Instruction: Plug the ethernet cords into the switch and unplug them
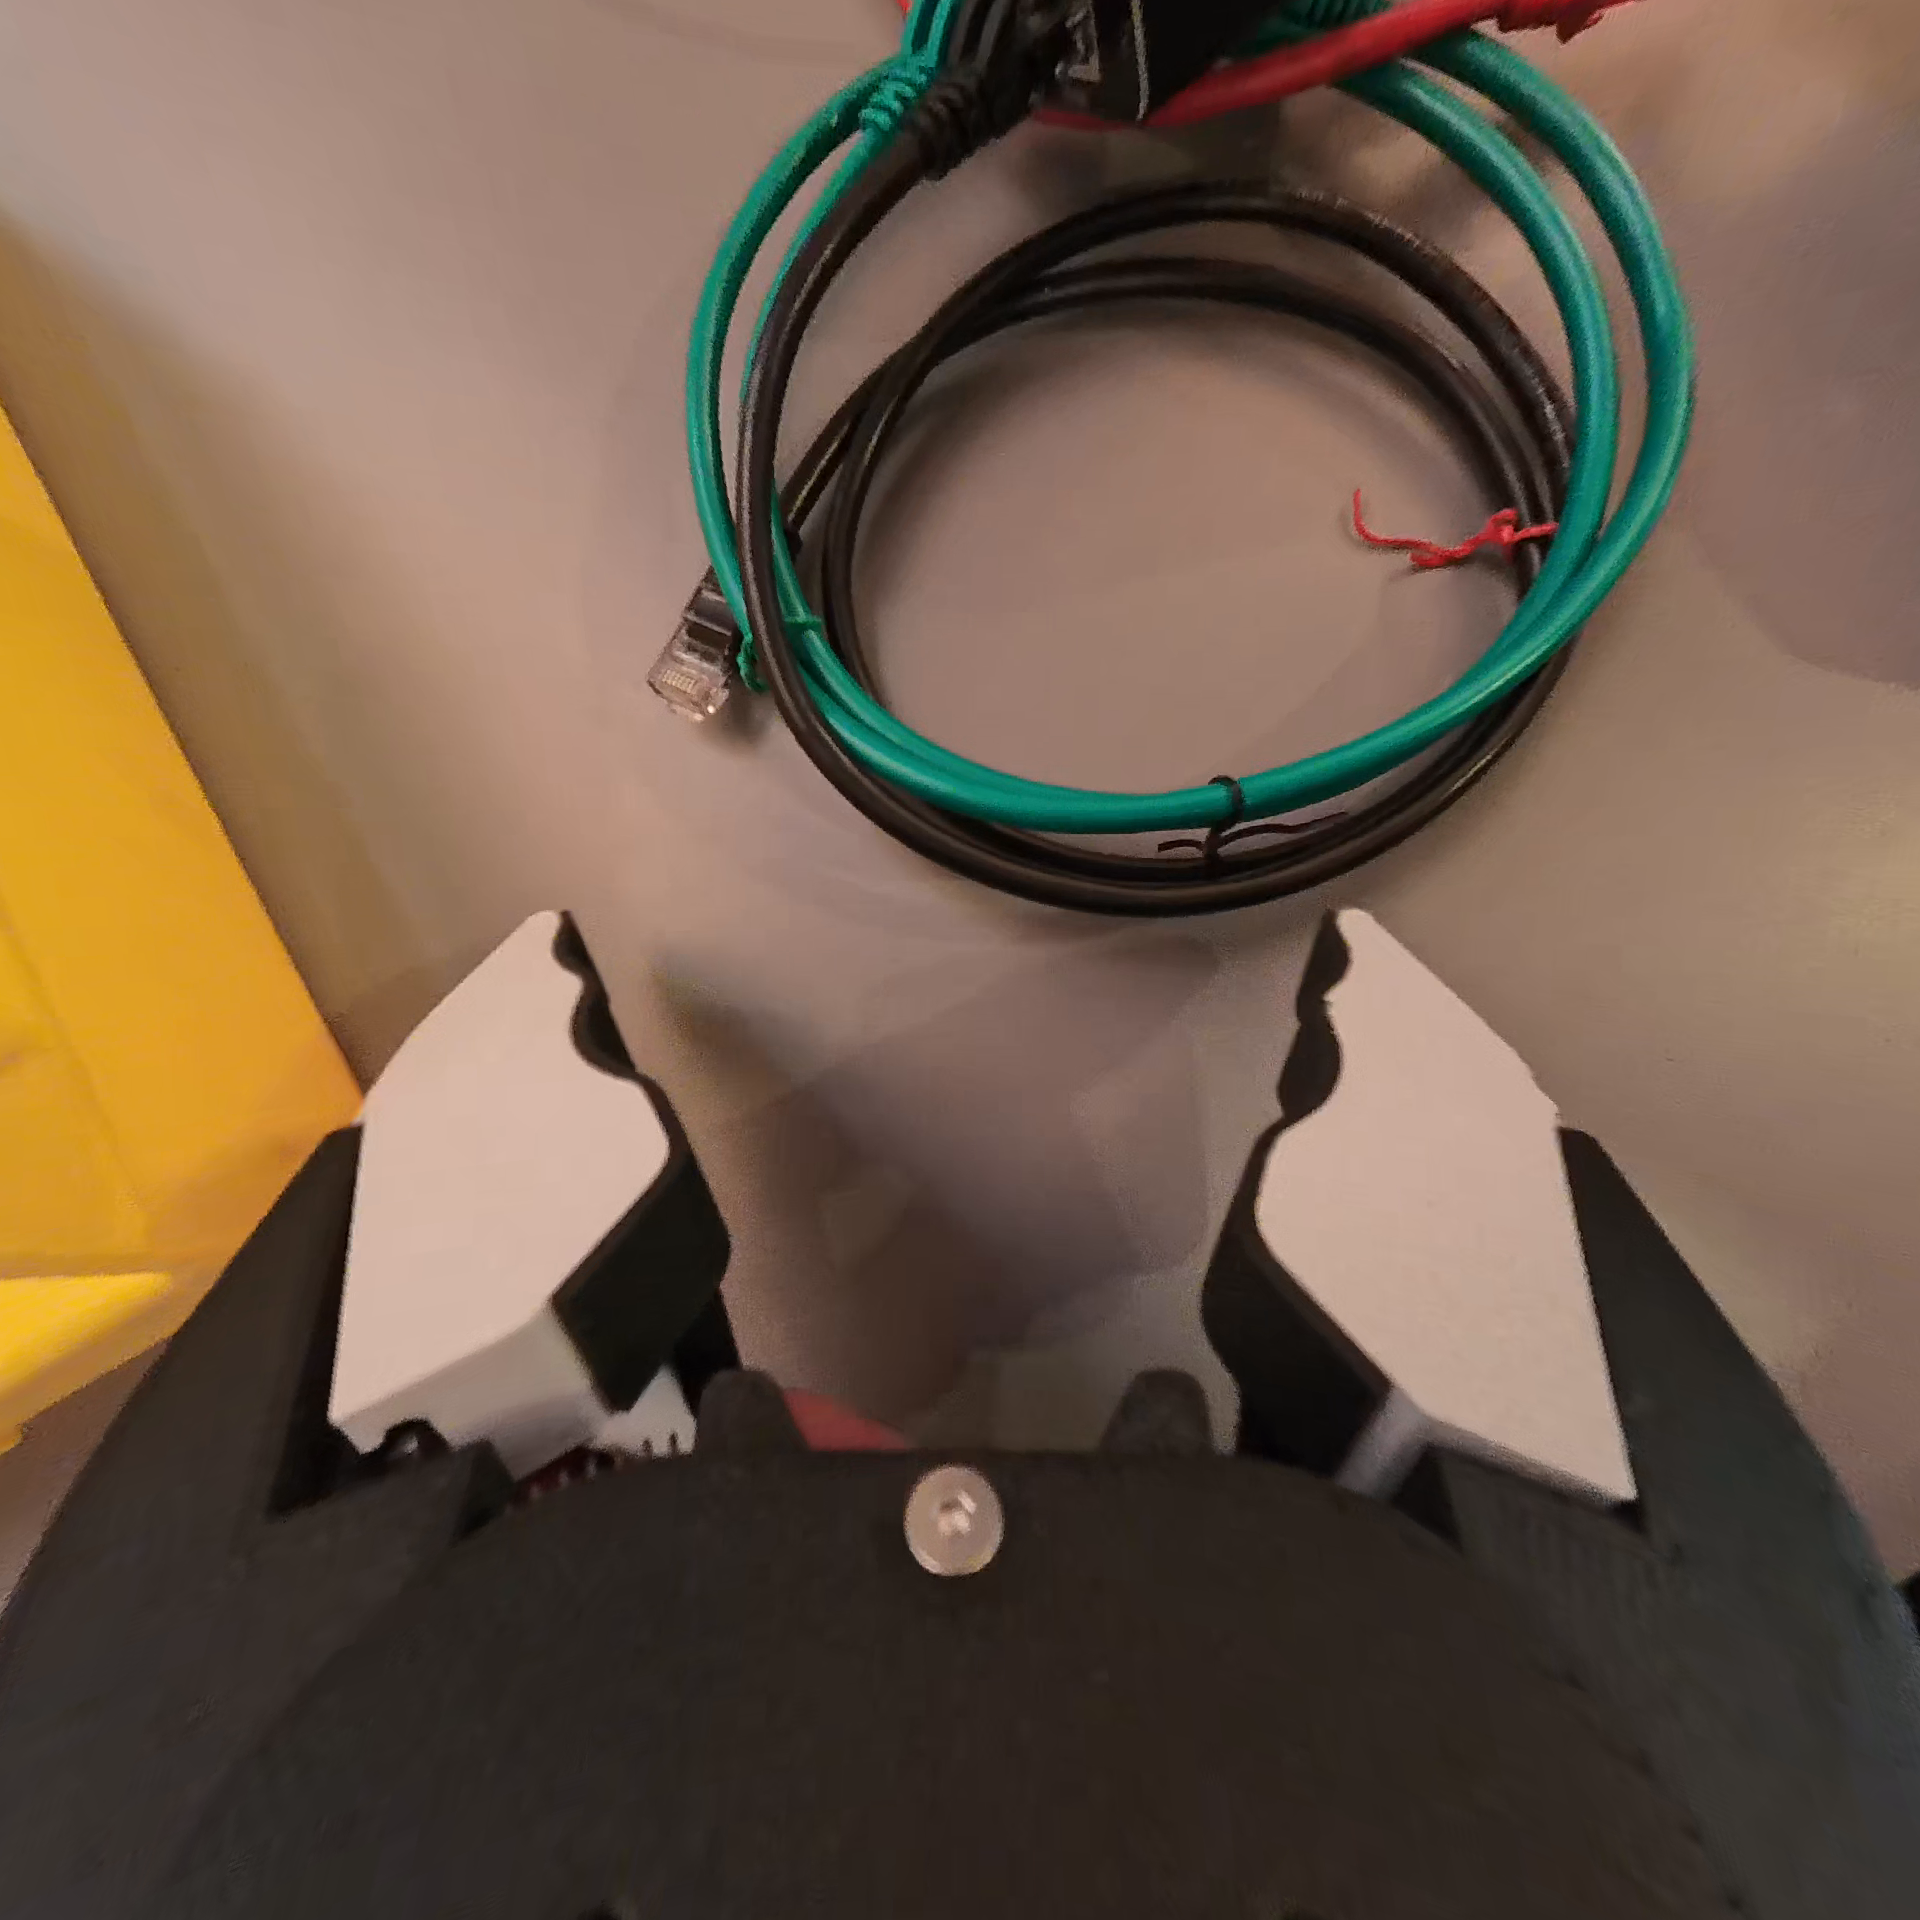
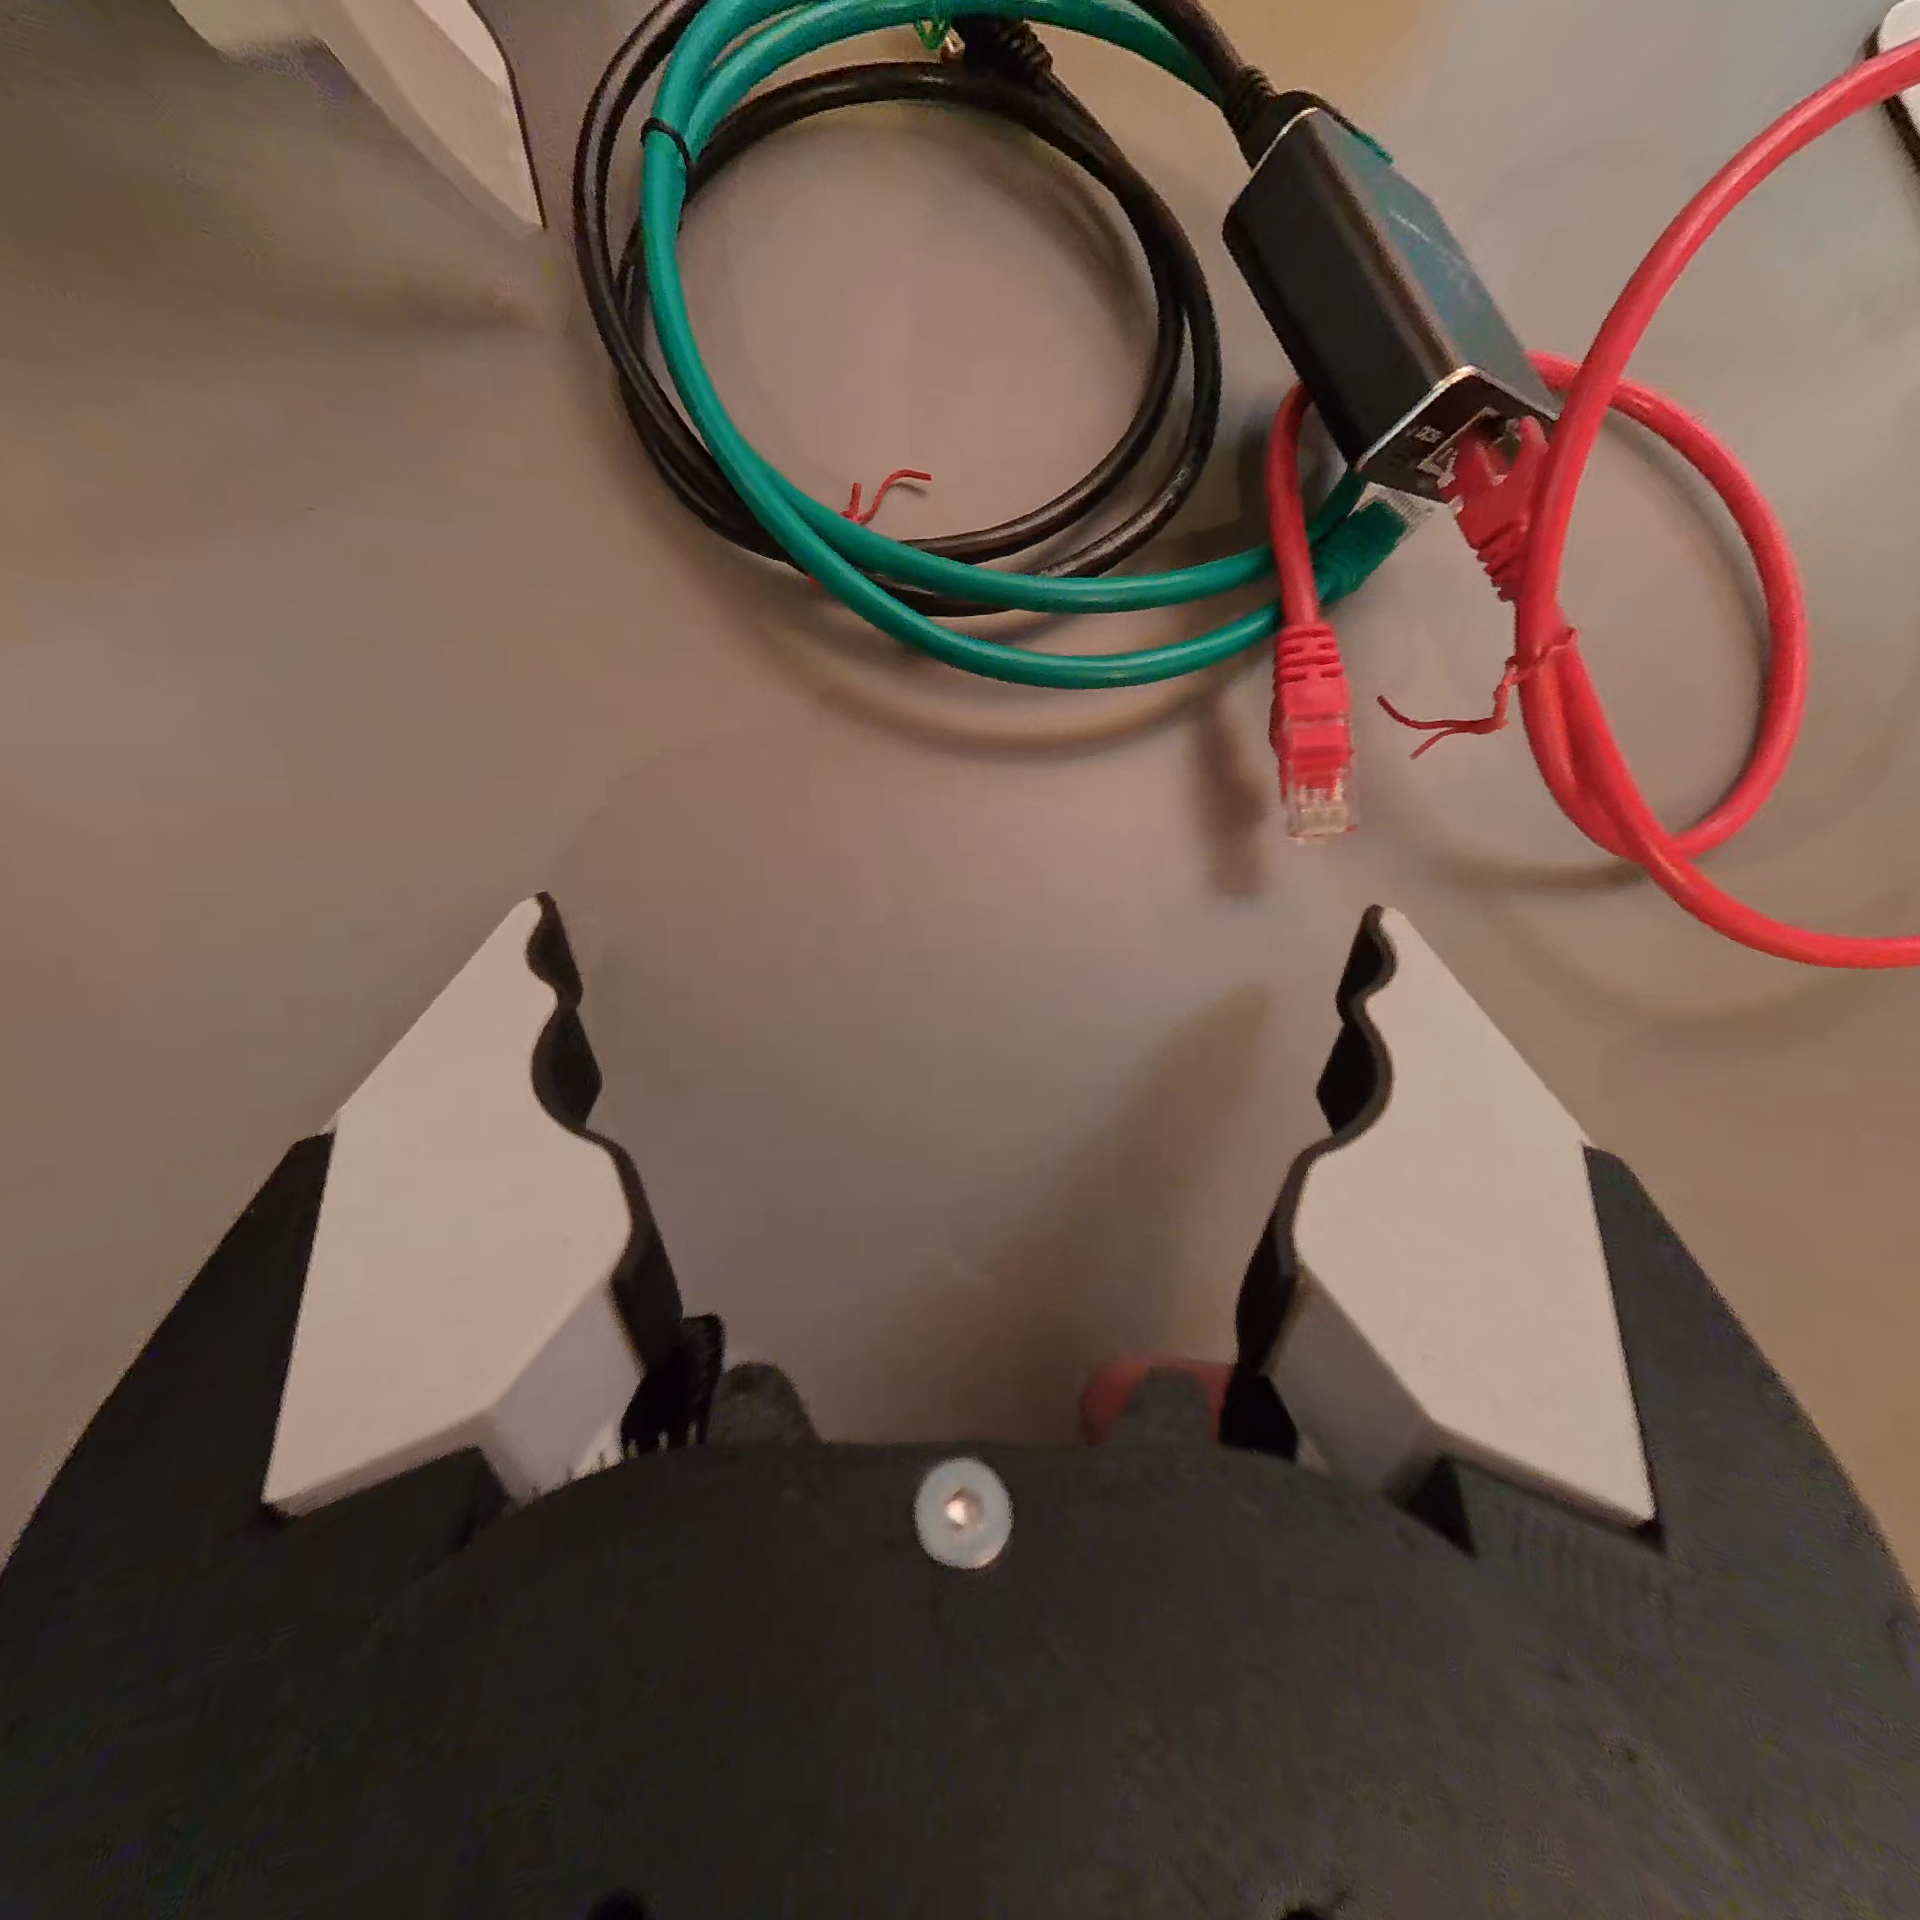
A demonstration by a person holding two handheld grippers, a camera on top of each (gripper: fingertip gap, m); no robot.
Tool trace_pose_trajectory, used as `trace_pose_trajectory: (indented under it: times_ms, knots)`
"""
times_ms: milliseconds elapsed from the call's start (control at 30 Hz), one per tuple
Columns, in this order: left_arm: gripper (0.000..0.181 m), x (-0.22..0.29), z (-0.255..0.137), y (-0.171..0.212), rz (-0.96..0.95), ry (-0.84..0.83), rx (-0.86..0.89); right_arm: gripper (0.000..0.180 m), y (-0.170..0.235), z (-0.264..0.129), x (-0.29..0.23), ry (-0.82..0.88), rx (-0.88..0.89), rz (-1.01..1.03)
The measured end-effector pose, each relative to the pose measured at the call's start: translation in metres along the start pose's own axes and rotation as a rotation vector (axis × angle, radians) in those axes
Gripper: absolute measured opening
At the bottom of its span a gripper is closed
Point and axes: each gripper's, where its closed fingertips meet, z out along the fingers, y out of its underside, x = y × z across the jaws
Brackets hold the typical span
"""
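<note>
A black switch [image 2: 1382,312] lies on the grey table, with a red cord [image 2: 1496,509] and a green cord [image 2: 1361,545] plugged into its end. The red cord's free plug [image 2: 1311,748] lies loose ahead of my right gripper [image 2: 956,925], which is open and empty. The green cord [image 1: 1122,805] and a black cord [image 1: 1039,883] lie coiled together ahead of my left gripper [image 1: 951,935], which is open and empty. The black cord's free clear plug [image 1: 694,655] lies at the coil's left. The switch [image 1: 1091,52] shows partly at the top of the left wrist view.
A yellow object [image 1: 114,935] stands at the left of the left wrist view. A finger of the left gripper [image 2: 416,94] shows at the top left of the right wrist view. A white object [image 2: 1901,94] sits at the right edge. The black switch [image 2: 1382,312] is closer to my right gripper, around 10 cm from its tips; the left tips are 15 cm off.
</note>
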Motion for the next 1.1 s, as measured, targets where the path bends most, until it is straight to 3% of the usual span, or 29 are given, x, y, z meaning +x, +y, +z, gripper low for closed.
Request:
trace_pose_trajectory:
  times_ms: [33,267,433,500,567,767,900,1033,1100]
  knots:
    - [0.114,0.000,-0.002,-0.001,0.007,0.004,0.010,0.138,0.000,-0.001,0.002,0.005,-0.002,0.000]
    - [0.141,0.005,0.007,-0.004,0.005,0.035,0.033,0.140,-0.005,0.000,0.007,0.016,0.024,0.022]
    - [0.136,0.014,0.001,-0.031,0.093,0.021,0.103,0.122,-0.019,-0.008,0.017,0.076,0.081,-0.022]
    - [0.115,0.015,0.000,-0.035,0.147,0.014,0.103,0.114,-0.022,-0.009,0.020,0.090,0.090,-0.030]
    - [0.106,0.014,0.002,-0.028,0.154,0.016,0.072,0.103,-0.022,-0.009,0.019,0.083,0.080,-0.038]
    - [0.126,0.014,-0.002,-0.037,0.148,0.001,0.119,0.107,-0.026,-0.010,0.016,0.065,0.092,-0.071]
    - [0.112,0.018,-0.008,-0.039,0.183,0.018,0.113,0.098,-0.024,-0.016,0.015,0.057,0.073,-0.087]
    - [0.127,0.021,0.004,-0.007,0.114,0.086,0.042,0.135,-0.007,-0.011,0.009,-0.006,0.053,-0.021]
    - [0.120,0.012,0.013,-0.001,0.074,0.019,0.031,0.143,0.003,-0.003,0.004,-0.052,0.018,0.005]
